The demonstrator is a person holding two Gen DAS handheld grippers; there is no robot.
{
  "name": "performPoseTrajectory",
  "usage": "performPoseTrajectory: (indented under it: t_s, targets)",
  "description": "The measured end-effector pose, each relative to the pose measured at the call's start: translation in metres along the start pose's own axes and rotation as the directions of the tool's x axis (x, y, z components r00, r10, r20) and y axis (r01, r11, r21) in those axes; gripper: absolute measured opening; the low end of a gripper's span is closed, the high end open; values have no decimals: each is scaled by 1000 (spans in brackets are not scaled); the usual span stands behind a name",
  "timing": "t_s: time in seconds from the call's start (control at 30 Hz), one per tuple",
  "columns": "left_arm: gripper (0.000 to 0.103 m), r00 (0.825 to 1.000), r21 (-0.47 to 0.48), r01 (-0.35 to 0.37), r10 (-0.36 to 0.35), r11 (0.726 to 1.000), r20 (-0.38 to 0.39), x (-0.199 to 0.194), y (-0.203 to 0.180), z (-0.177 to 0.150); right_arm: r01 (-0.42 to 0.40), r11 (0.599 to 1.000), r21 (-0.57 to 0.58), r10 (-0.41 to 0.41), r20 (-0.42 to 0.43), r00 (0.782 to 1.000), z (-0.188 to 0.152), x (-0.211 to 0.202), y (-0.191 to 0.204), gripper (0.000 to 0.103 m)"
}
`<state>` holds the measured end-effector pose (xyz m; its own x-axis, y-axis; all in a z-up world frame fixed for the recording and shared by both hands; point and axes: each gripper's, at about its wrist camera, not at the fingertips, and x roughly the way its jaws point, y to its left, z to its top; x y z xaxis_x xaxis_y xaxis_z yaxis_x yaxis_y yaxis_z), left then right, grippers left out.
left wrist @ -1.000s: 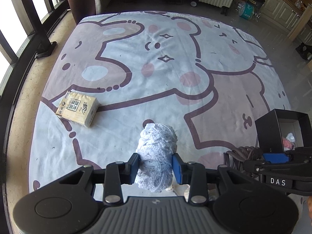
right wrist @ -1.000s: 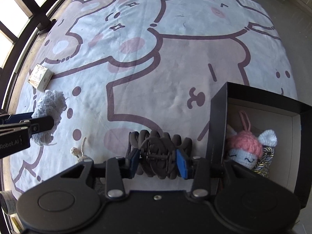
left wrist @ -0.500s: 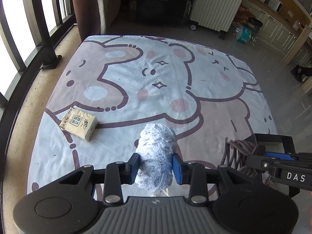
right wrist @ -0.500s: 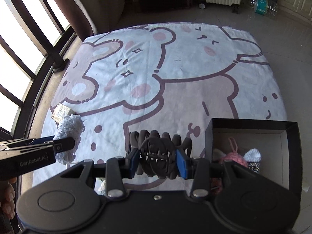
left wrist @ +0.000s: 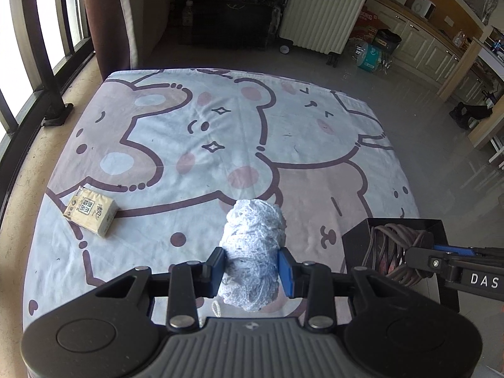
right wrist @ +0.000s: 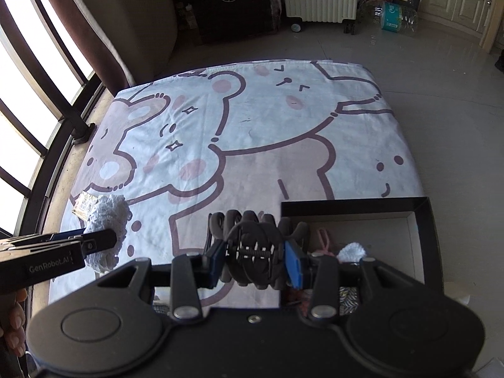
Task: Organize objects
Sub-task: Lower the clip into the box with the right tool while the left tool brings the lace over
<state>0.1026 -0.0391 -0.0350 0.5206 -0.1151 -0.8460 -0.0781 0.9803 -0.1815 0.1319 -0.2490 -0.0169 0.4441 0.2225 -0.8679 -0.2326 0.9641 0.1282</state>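
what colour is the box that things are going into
Black outside, pale inside; the box shows best in the right wrist view.

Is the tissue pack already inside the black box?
No, the tissue pack lies on the cartoon blanket far left of the black box, as the left wrist view shows.

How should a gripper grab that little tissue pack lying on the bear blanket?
The tissue pack lies flat and alone on the blanket. Probably best to come straight down from above and pinch its two long sides across the narrow width; the flat, parallel faces suit the pads.
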Motion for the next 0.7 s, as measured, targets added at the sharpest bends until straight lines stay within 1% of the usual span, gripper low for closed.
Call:
performPoseTrajectory:
  t_s: [0.4, 0.57, 0.7]
  targets:
    - [38, 998, 56, 65, -64, 996, -16, 11, -55, 1, 76, 996, 39, -76, 0, 997, -11, -16, -55, 42]
    - [38, 996, 83, 91, -89, 992, -24, 15, -77, 0, 129, 991, 35, -127, -31, 991, -22, -14, -78, 42]
    - [38, 994, 102, 109, -106, 989, -35, 20, -95, -1, 153, 987, 42, -150, -63, 987, -31, -10, -97, 42]
